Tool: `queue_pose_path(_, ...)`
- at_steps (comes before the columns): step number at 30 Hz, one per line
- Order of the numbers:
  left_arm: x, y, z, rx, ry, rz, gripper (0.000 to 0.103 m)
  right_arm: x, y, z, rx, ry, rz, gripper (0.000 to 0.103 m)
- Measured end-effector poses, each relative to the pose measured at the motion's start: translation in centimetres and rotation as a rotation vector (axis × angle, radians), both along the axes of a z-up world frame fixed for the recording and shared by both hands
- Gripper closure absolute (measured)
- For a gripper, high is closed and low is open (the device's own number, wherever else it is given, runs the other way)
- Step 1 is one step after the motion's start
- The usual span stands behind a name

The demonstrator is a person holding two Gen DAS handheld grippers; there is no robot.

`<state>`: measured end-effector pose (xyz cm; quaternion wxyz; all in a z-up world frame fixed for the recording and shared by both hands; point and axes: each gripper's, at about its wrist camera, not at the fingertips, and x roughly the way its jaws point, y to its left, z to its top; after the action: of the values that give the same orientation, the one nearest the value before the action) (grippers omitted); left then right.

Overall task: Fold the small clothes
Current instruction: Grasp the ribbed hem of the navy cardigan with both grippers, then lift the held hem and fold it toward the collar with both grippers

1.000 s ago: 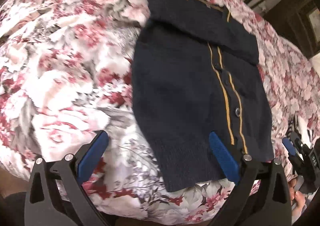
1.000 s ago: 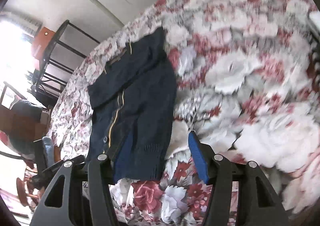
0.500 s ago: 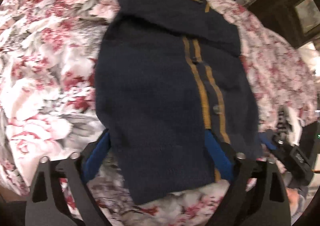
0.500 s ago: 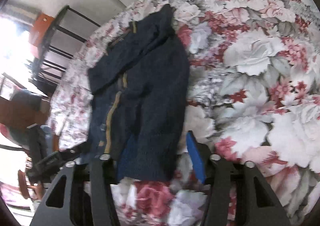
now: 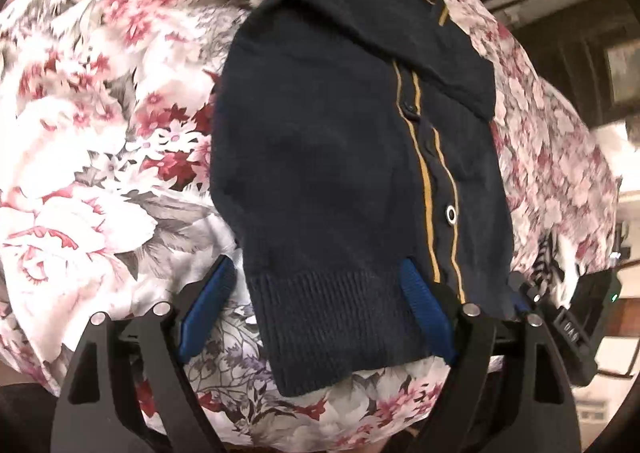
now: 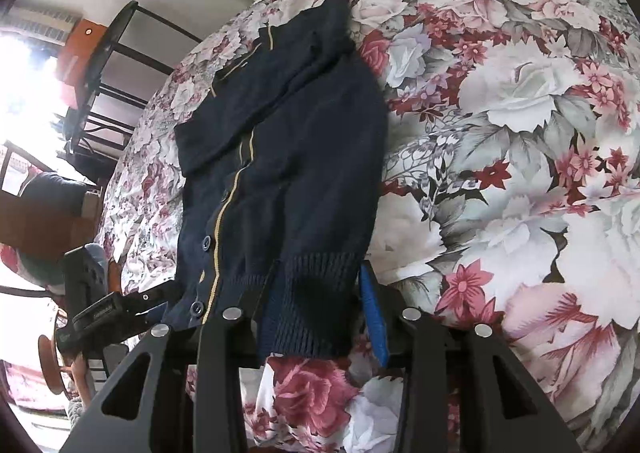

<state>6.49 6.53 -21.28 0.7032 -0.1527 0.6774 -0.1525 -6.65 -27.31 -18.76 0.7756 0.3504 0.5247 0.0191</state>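
A navy cardigan [image 5: 328, 157] lies flat on the floral bedspread [image 5: 92, 141]. Both grippers tilt steeply down at its ribbed hem: left gripper [image 5: 316, 313] spread wide astride it, right gripper [image 6: 316, 313] closing around the hem corner, not yet clamped.

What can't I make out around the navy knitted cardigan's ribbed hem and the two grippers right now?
- Right wrist view: the right gripper's left blue pad, behind the navy knitted cardigan's ribbed hem; jaws closing, contact unclear.
- Left wrist view: the far tip of the left gripper's right pad, under the hem; whether any layer is caught.
- Both views: the sleeves, folded under the body.
- Floral bedspread beneath the cardigan.
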Motion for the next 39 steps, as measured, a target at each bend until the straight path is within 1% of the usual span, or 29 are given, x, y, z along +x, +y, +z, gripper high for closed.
queue_pose_path(3, -0.1, -1.1, -0.3, 0.038, 0.003, -0.054, 0.021, 0.3, 0.1, 0.1, 0.025, -0.015, -0.003, 0.064)
queue_pose_path(4, -0.5, -1.7, -0.1, 0.043, -0.006, -0.086, 0.022, 0.4, 0.3, 0.2, 0.029, -0.019, 0.007, 0.064)
queue_pose_path(5, -0.8, -1.7, 0.2, 0.037, -0.012, -0.099, 0.028, 0.3, 0.5, 0.2, 0.030, -0.019, 0.017, 0.066)
queue_pose_path(7, -1.1, -1.9, 0.5, 0.018, -0.017, -0.107, 0.036, 0.1, 0.8, 0.2, 0.020, -0.010, 0.034, 0.068)
queue_pose_path(8, -1.1, -1.7, 0.5, 0.020, -0.018, -0.101, 0.040, 0.2, 0.8, 0.1, 0.015, -0.004, 0.035, 0.071)
queue_pose_path(10, -0.9, -1.5, -0.1, 0.029, -0.005, -0.087, 0.046, 0.2, 0.6, -0.2, 0.022, 0.008, 0.027, 0.072)
queue_pose_path(11, -0.8, -1.4, -0.4, 0.033, -0.002, -0.080, 0.047, 0.2, 0.7, -0.3, 0.021, 0.010, 0.027, 0.072)
queue_pose_path(13, -0.7, -1.6, -0.5, 0.050, -0.013, -0.085, 0.048, 0.2, 1.0, -0.3, 0.000, 0.014, 0.039, 0.072)
queue_pose_path(15, -0.8, -2.0, -0.3, 0.064, -0.033, -0.099, 0.054, 0.2, 1.3, -0.2, -0.018, 0.012, 0.048, 0.074)
queue_pose_path(16, -0.9, -1.9, -0.1, 0.069, -0.044, -0.100, 0.062, 0.1, 1.3, -0.1, -0.022, 0.005, 0.045, 0.077)
queue_pose_path(17, -0.9, -1.8, 0.1, 0.063, -0.050, -0.095, 0.072, 0.0, 1.2, 0.1, -0.020, -0.003, 0.042, 0.086)
queue_pose_path(19, -0.8, -1.2, 0.7, 0.015, -0.058, -0.072, 0.086, -0.3, 1.1, 0.7, -0.010, -0.036, 0.027, 0.088)
queue_pose_path(20, -0.7, -0.9, 1.1, 0.003, -0.067, -0.060, 0.090, -0.5, 1.0, 1.2, -0.009, -0.054, 0.019, 0.089)
queue_pose_path(22, -0.7, -0.5, 2.1, 0.008, -0.109, -0.044, 0.090, -0.7, 0.6, 2.3, 0.011, -0.100, -0.010, 0.089)
queue_pose_path(24, -0.5, -0.2, 3.0, -0.032, -0.132, -0.032, 0.091, -0.7, 0.3, 3.2, 0.039, -0.141, -0.046, 0.089)
queue_pose_path(25, -0.4, -0.2, 3.4, -0.038, -0.146, -0.029, 0.091, -0.6, 0.2, 3.6, 0.047, -0.156, -0.056, 0.089)
queue_pose_path(27, 0.0, -0.2, 3.9, -0.029, -0.176, -0.034, 0.091, -0.1, 0.0, 3.9, 0.061, -0.177, -0.068, 0.089)
queue_pose_path(29, 0.5, -0.2, 3.9, -0.015, -0.193, -0.036, 0.091, 0.4, -0.4, 3.5, 0.107, -0.182, -0.099, 0.089)
queue_pose_path(31, 1.2, -0.5, 3.8, -0.014, -0.178, -0.039, 0.091, 1.0, -0.6, 3.1, 0.162, -0.180, -0.125, 0.089)
queue_pose_path(33, 1.8, -1.0, 4.2, 0.005, -0.201, -0.052, 0.091, 1.5, -0.5, 3.2, 0.167, -0.181, -0.133, 0.089)
queue_pose_path(34, 2.4, -1.3, 4.7, 0.019, -0.228, -0.062, 0.091, 1.8, -0.5, 3.4, 0.173, -0.187, -0.137, 0.089)
queue_pose_path(36, 3.3, -1.8, 5.1, 0.014, -0.248, -0.057, 0.091, 2.4, -0.8, 3.6, 0.181, -0.200, -0.151, 0.089)
queue_pose_path(39, 4.8, -1.9, 5.4, 0.005, -0.271, -0.038, 0.092, 3.4, -1.7, 3.1, 0.202, -0.193, -0.190, 0.089)
